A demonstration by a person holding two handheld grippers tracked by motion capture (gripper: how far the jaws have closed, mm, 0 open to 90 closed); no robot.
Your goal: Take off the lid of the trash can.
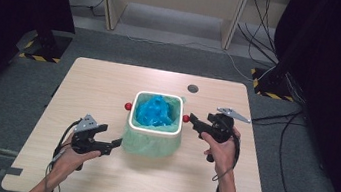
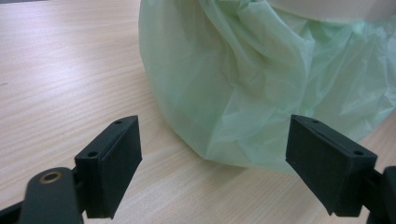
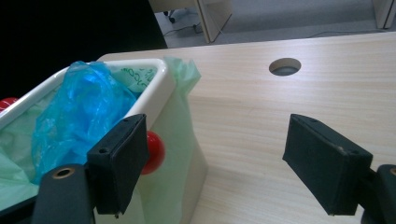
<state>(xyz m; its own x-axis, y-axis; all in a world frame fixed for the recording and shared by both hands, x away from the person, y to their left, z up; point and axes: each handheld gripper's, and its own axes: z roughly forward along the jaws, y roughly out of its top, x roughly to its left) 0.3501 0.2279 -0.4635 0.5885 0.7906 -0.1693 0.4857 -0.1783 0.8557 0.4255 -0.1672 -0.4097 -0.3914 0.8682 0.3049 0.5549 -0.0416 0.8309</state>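
Black jaws of the left gripper [image 2: 212,163] stand wide apart low over the table [image 1: 96,176], aimed at the bulge of the green bag [image 2: 243,88] where it hangs down outside the bin [image 1: 155,124]. Nothing lies between the pads; the film sits just beyond them, apart from both. That low, level approach suits pinching the loose skirt of the liner, which looks like the purpose of holding the tool so near the tabletop.

On the other side, the right gripper [image 3: 224,168] is also spread open and holds nothing. It sits higher, beside the bin's rim, with one pad just in front of the red knob [image 3: 154,151] on the bin's wall. Whether pad and knob touch cannot be told.

The bin stands mid-table, white-rimmed, with the green bag folded over its edge and a crumpled blue bag [image 1: 155,110] stuffed inside. A second red knob [image 1: 128,105] shows on the far wall in the high view. Flanking it from both sides probably lets one hand steady it while the other works the liner.

A cable hole [image 1: 193,88] lies behind the bin.
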